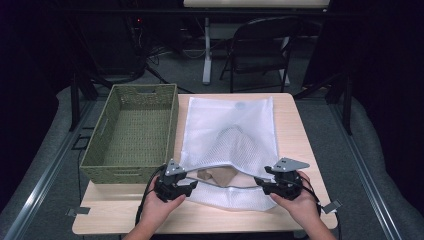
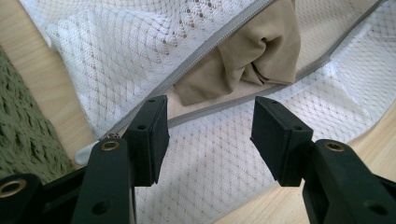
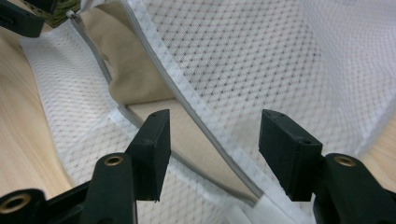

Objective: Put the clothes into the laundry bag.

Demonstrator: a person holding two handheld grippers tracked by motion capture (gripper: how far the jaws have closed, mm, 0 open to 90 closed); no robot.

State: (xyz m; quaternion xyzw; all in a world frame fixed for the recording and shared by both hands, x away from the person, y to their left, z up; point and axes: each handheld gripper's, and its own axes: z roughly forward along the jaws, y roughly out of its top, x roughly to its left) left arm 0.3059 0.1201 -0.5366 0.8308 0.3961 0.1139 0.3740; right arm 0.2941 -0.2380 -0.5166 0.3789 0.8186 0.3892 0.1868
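A white mesh laundry bag (image 1: 230, 135) is being spread across a light wooden table (image 1: 295, 135), its zipped mouth gaping at the near edge, where a tan cloth (image 1: 220, 175) is being exposed inside. A woven green basket (image 1: 132, 132) is being kept just beside it. The left gripper (image 1: 187, 185) and right gripper (image 1: 260, 182) are being held at the mouth's two ends, jaws apart, nothing clamped. Behind, grey carpet and a folding chair (image 1: 260, 50) are being left in dimness.
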